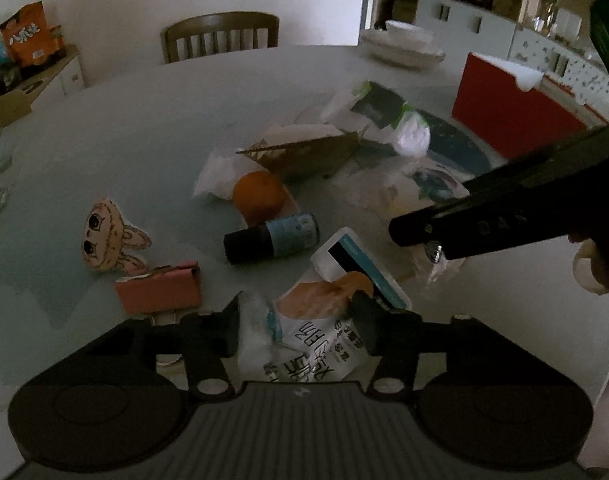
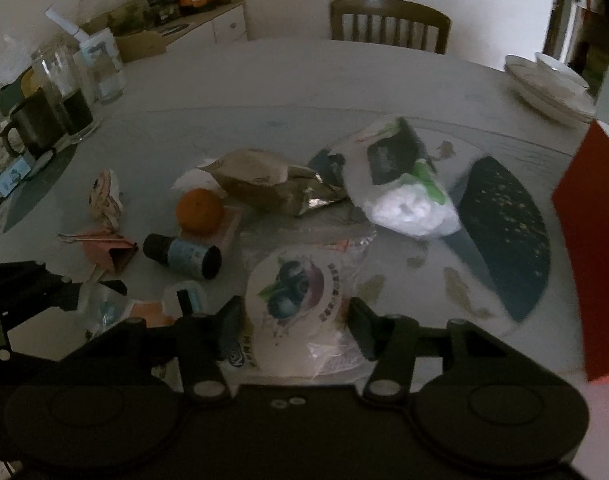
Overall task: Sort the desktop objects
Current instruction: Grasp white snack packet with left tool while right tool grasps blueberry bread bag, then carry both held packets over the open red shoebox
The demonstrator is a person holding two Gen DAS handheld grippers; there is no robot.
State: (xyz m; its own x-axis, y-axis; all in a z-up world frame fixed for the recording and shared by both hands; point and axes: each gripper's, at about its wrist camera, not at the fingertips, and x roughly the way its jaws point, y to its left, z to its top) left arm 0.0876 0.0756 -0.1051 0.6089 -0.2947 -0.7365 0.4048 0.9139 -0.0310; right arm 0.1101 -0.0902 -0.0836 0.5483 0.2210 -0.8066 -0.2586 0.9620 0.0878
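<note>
My left gripper (image 1: 300, 320) stands with its fingers on both sides of a white snack packet (image 1: 308, 340) with an orange picture and dark print, and looks shut on it. A white and teal card (image 1: 360, 268) lies just beyond. My right gripper (image 2: 294, 320) has its fingers on both sides of a round blueberry yogurt cup (image 2: 294, 296) in clear wrap; whether they press it is unclear. An orange (image 1: 258, 196), a dark bottle with a blue label (image 1: 272, 238), a pink binder clip (image 1: 160, 292) and a cartoon sticker (image 1: 104, 240) lie on the table.
A torn brown packet (image 2: 264, 184), a wrapped tissue roll (image 2: 404, 184) and a red box (image 2: 592, 240) lie on the round table (image 1: 144, 128). Glasses and a mug (image 2: 36, 124) stand at the left, stacked plates (image 2: 552, 88) at the far right, a chair (image 2: 388, 24) behind.
</note>
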